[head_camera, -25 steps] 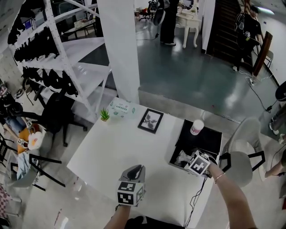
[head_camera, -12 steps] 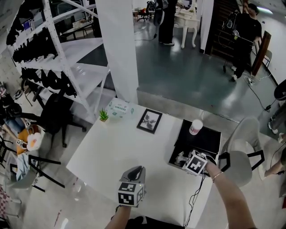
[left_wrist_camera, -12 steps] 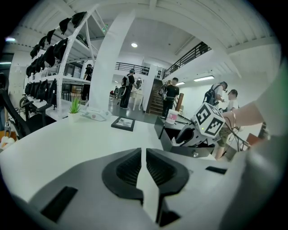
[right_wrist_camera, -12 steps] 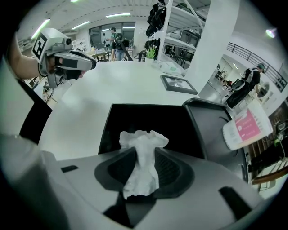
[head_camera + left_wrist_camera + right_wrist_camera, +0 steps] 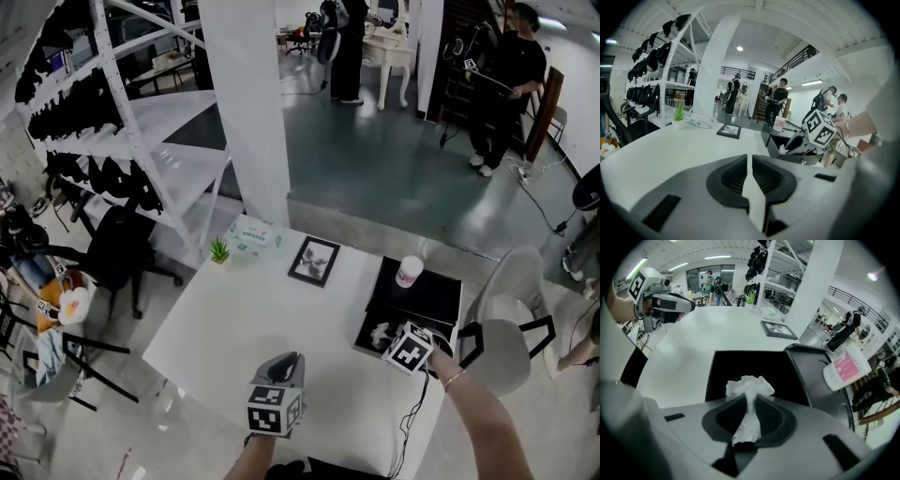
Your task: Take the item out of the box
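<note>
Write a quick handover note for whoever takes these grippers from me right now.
Left gripper: jaws together, empty, held over the white table.
Right gripper: jaws closing on the crumpled white wad, which sits in the black box.
Done: wad pinched between the pads.
Left: lift it clear of the box, probably onto the table.

Illumination is bright and even, supplied by ceiling lights. The white table shows glare; the glossy floor carries reflections. Both gripper views exhibit barrel distortion, black vignetted corners and a soft near foreground.
</note>
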A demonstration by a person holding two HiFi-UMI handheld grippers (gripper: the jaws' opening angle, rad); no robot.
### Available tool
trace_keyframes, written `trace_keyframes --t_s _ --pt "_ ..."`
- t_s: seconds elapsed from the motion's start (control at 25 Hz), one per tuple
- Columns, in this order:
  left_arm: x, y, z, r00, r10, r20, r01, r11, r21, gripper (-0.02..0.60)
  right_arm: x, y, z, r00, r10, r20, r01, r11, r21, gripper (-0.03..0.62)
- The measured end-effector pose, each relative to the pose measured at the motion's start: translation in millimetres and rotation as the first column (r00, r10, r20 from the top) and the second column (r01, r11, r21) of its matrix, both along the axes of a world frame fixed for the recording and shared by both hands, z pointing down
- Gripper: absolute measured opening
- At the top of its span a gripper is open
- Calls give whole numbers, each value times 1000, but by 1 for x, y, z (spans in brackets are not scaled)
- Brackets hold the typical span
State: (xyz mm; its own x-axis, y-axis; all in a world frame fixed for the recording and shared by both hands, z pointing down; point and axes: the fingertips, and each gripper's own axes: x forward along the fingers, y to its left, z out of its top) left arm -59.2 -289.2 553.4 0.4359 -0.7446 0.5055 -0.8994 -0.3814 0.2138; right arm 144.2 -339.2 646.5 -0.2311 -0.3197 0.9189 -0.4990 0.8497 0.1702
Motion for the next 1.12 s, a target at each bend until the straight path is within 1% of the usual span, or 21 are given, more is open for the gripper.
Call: trace_keyframes --t_s 0.28,0.48,0.64,0.8,0.88,1.0,1.12 --pt "2 2 -2 1000 17 -7 -17 1000 5 28 1 0 -8 997 67 46 -70 995 65 61" --pt "5 3 -3 999 34 -13 -34 999 9 28 6 -6 -25 988 135 76 -146 977 154 61" --pt "10 6 -5 998 55 -18 -54 998 12 28 12 -10 -45 970 207 130 -234 943 236 61" --pt "13 8 -6 997 73 -16 -72 997 19 28 16 -8 -63 941 272 201 -323 899 295 63" --pt "15 9 -6 996 83 -17 -82 996 23 28 18 -6 -71 917 307 253 -377 874 307 63" --pt "20 11 -7 995 101 -16 -101 995 26 28 20 1 -81 875 351 335 -452 840 300 63" --pt "24 14 -9 993 119 -16 -118 993 29 28 19 10 -95 847 362 389 -490 815 309 63"
